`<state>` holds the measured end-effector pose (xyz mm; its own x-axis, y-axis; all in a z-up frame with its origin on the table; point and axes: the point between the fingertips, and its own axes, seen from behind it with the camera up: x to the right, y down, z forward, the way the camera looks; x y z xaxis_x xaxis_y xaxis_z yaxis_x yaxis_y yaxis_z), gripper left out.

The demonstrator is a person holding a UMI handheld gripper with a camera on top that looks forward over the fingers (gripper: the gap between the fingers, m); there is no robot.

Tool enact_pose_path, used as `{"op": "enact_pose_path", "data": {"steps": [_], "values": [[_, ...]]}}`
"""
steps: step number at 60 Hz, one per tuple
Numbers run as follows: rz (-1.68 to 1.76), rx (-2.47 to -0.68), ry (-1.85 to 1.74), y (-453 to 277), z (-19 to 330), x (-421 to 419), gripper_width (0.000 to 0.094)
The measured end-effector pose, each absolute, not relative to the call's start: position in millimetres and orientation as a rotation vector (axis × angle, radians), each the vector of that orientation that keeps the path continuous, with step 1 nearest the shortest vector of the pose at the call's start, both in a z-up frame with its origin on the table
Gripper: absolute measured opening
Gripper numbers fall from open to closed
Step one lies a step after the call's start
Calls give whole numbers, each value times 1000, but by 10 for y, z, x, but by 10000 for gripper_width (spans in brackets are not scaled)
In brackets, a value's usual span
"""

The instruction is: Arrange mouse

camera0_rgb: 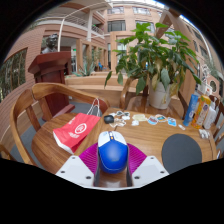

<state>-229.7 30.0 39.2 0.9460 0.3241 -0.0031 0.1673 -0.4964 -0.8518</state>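
Gripper view: the claw [112,172] pinches a blue computer mouse [112,153] between its magenta pads, apparently carrying it above the wooden table [60,150] for placement. A dark round mouse pad [181,152] lies just right of the fingers, a likely destination; a red bag [76,131] sits ahead-left.

The blue mouse [112,153] fills the gap between the gripper [112,168] fingers, barring passage there; left of it the red bag [77,132] blocks the table [52,150]; to the right lies a flat dark round mat [181,152]; beyond, small clutter [150,120] and the potted plant [160,60] crowd the far edge; bare wood shows between bag and mouse.
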Motion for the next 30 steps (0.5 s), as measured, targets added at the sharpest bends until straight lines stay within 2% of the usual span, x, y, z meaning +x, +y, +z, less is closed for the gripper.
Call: {"op": "enact_pose_path", "data": {"steps": [8,12,15,18,21,26,28,30], "values": [[276,-1860,-289,319,1728,-2167,372],[274,-1776,-233,361,2198,-1869,371],[254,-1740,-197,412,2410,-1608,370],[210,-1752,-150,576,2384,-1295,368],[148,-1792,-109,720,2177,-964,368],[65,-1909,-44,874,1649,-497,369],[26,-1952,-31,885,1231,-263,370],[-13,-1999,-18,895,1100,-142,370]]}}
